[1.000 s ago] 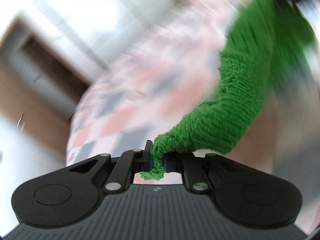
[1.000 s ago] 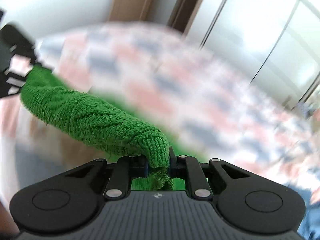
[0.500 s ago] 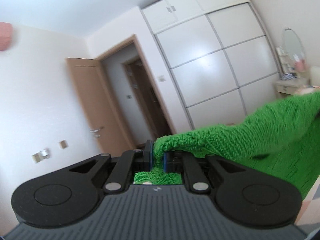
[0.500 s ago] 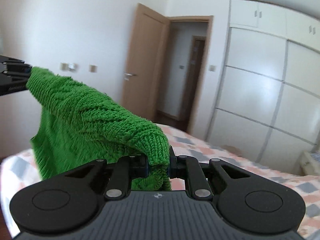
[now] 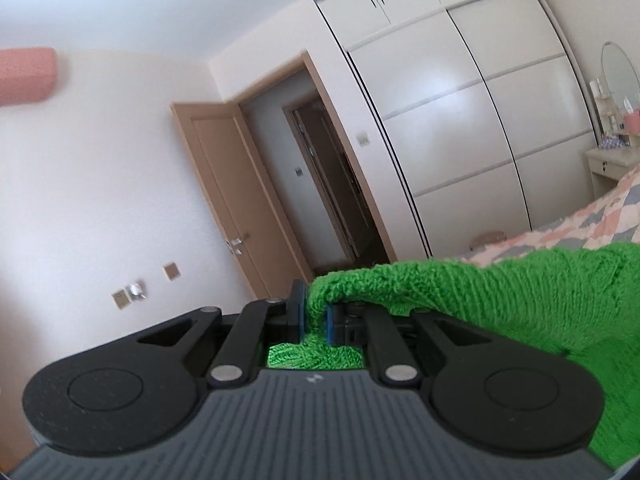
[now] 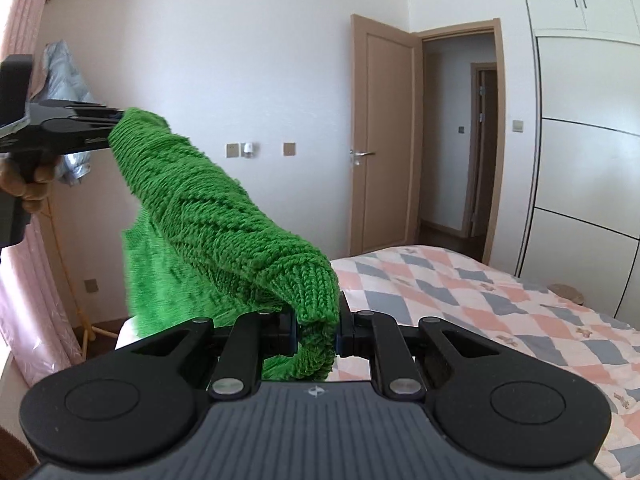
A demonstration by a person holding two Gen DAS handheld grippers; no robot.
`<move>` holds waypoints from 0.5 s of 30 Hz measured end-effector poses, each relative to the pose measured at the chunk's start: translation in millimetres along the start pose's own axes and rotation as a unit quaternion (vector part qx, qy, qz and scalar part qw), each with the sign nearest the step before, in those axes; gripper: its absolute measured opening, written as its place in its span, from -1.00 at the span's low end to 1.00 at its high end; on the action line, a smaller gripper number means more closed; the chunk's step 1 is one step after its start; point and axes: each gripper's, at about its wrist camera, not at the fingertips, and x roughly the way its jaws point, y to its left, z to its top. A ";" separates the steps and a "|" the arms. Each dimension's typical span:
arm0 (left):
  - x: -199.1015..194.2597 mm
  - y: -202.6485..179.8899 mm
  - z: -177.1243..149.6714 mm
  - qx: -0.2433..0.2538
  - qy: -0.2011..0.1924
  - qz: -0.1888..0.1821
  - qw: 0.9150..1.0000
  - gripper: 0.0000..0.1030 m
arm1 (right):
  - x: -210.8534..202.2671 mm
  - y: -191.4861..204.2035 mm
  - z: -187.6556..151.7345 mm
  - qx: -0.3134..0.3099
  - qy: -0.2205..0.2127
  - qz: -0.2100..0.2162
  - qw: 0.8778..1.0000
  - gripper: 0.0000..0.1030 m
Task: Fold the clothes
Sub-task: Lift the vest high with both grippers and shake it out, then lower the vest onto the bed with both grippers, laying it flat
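Left tool [image 5: 314, 316] clenched on green sweater [image 5: 500, 292] | right tool [image 6: 318, 330] clenched on it

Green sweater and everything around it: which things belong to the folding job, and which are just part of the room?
Part of the job:
green sweater, held up in the air
left claw, shut on one end
right claw, shut on the other end
bed, likely folding surface

Just there:
door
wardrobe
mirror
pink curtain
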 end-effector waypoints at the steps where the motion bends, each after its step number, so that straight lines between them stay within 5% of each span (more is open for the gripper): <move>1: 28.1 -3.5 -3.0 -0.001 0.024 -0.014 1.000 -0.78 | 8.5 -4.4 1.9 0.007 0.006 -0.008 1.000 -0.70; 3: 92.2 -15.0 -17.0 -0.004 0.086 -0.051 0.995 -0.63 | 44.3 -19.6 4.6 0.040 0.036 -0.037 0.998 -0.55; 4: 124.3 -20.7 -24.1 -0.006 0.117 -0.069 0.991 -0.53 | 65.4 -30.3 1.6 0.063 0.059 -0.061 0.994 -0.30; 5: 152.2 -27.3 -35.7 -0.008 0.144 -0.084 0.986 -0.45 | 86.2 -41.4 -4.6 0.080 0.089 -0.092 0.989 0.27; 8: 196.0 -44.3 -88.1 -0.004 0.202 -0.103 0.974 -0.37 | 121.1 -62.5 -27.8 0.099 0.145 -0.153 0.973 0.27; 15: 212.3 -45.1 -227.9 -0.070 0.343 -0.131 0.928 -0.27 | 140.7 -64.2 -115.0 0.163 0.234 -0.134 0.949 0.27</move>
